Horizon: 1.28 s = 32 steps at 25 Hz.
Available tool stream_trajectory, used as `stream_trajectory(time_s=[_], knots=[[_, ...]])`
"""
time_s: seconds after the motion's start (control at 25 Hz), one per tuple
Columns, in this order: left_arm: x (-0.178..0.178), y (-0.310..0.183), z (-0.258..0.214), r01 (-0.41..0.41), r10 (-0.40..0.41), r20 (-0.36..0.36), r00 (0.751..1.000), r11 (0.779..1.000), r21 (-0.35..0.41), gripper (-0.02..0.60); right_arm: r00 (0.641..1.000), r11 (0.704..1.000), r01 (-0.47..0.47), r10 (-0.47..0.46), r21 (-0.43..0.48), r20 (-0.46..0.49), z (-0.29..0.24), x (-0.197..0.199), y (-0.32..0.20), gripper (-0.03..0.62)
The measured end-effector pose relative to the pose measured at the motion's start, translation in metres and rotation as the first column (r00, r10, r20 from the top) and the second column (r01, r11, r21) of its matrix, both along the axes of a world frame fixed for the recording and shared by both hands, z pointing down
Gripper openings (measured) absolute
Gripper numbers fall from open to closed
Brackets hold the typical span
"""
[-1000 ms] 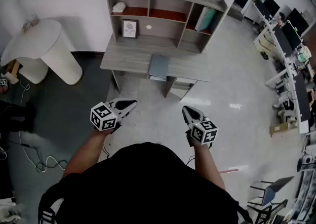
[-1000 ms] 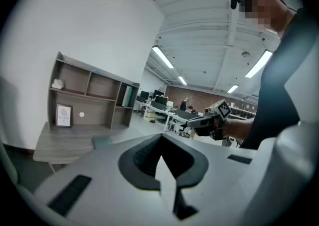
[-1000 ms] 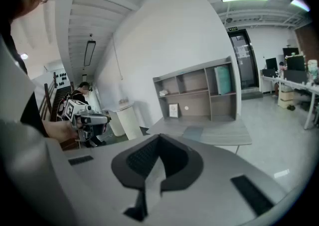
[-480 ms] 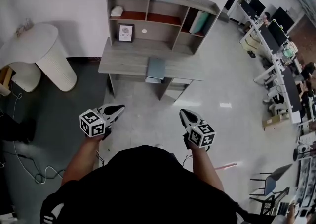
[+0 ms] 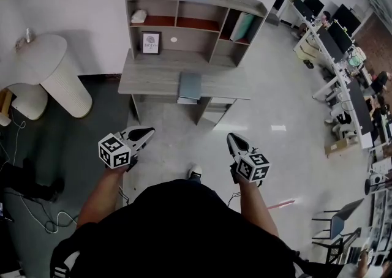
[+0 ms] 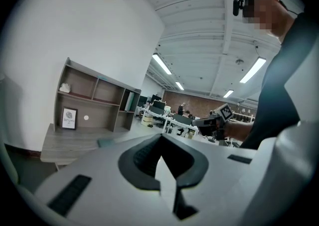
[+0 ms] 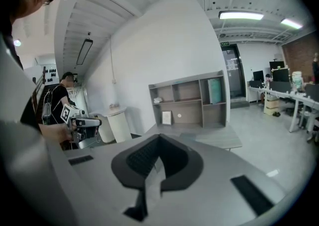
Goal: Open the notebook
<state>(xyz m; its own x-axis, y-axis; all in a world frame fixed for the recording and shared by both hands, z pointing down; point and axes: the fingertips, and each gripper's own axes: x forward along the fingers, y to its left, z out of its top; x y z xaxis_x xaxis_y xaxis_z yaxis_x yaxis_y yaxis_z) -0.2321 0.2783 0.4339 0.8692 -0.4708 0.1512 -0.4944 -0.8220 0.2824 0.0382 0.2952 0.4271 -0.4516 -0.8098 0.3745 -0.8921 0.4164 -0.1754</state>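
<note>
The grey-blue notebook (image 5: 190,85) lies shut on the front edge of the grey desk (image 5: 153,78), under the shelf unit. Both grippers hang in the air over the floor, well short of the desk. My left gripper (image 5: 149,131) points toward the desk with its jaws together and nothing between them. My right gripper (image 5: 232,138) is shut and empty too. The left gripper view shows its closed jaws (image 6: 160,140) with the notebook (image 6: 107,142) far beyond them. In the right gripper view the gripper (image 7: 159,138) faces the desk, and the notebook (image 7: 191,134) is small past the jaw tips.
A white ribbed pedestal table (image 5: 58,75) stands left of the desk. Cables (image 5: 37,215) lie on the dark floor at left. The shelf unit (image 5: 190,22) holds a framed picture and books. Office desks (image 5: 343,75) and chairs line the right side. A shoe (image 5: 195,172) shows between the grippers.
The head view has shifted a little and a shoe now shows on the floor as the person steps. Both grippers stay shut, at about the same distance from the desk.
</note>
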Motion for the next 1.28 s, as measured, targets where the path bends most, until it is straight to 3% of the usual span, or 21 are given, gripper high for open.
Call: stream_trajectory(time_s=[0.36,0.84,1.28], knots=[[0.018,-0.047,0.004,0.063,-0.062,0.032,0.998,0.998,-0.026,0.008,0.999,0.999,0.032,-0.031,-0.016,0.038,0.018,0.03,-0.06,0.0],[0.082,-0.135,0.009,0.126,-0.122,0.08,0.989,0.991,-0.039,0.009,0.987,0.988,0.151,-0.149,-0.033,0.051,0.032,0.074,-0.172,0.0],[0.113,-0.184,0.017,0.233,-0.226,0.107,0.968,0.971,-0.058,0.009,0.96,0.962,0.271,-0.267,-0.04,0.081,0.042,0.098,-0.239,0.0]])
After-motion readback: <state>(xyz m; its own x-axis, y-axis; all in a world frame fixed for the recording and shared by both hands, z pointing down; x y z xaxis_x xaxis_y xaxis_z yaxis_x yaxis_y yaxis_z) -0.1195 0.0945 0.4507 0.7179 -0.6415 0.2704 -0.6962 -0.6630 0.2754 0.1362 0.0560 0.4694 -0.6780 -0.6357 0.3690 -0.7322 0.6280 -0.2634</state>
